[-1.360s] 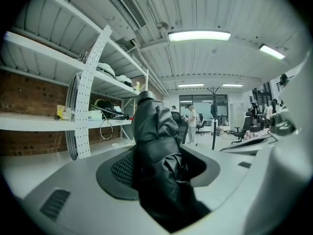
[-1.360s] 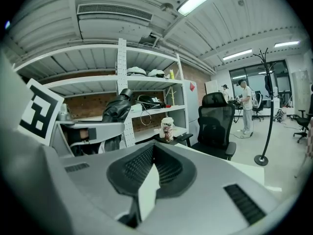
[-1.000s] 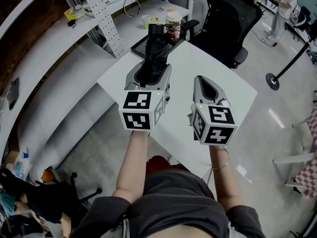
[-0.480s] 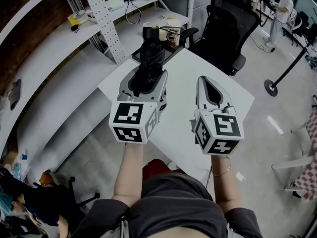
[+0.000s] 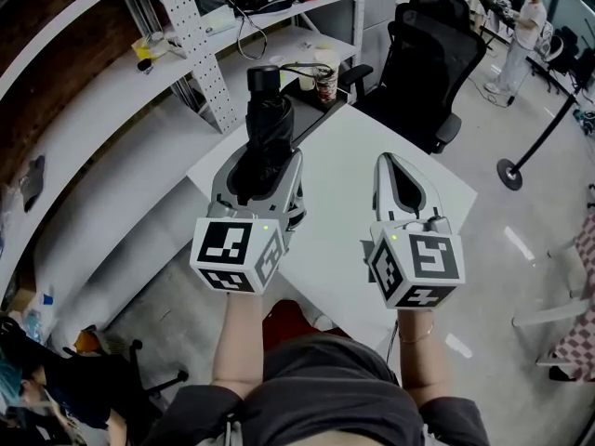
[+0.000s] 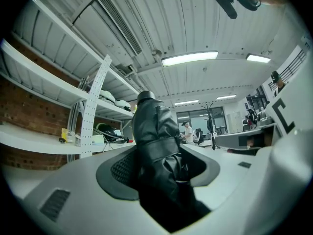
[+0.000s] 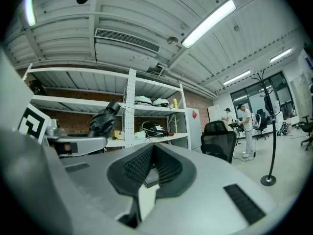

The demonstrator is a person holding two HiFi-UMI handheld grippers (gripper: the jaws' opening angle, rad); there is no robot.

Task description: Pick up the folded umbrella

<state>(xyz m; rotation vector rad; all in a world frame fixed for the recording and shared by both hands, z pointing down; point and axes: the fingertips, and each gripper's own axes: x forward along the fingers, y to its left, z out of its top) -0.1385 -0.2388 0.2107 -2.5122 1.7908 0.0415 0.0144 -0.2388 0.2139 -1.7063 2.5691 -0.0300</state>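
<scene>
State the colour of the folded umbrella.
Black folded fabric umbrella; left gripper view shows it best.

Black umbrella; left tongs and right tongs grey, marker cubes black-and-white; white table; black chair.

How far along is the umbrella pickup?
Done: the left gripper is shut on the folded umbrella, which is up off the white table. In hand: the umbrella sticks out of those jaws in the air; the right gripper is shut and empty. Left: nothing for the pick itself.
</scene>
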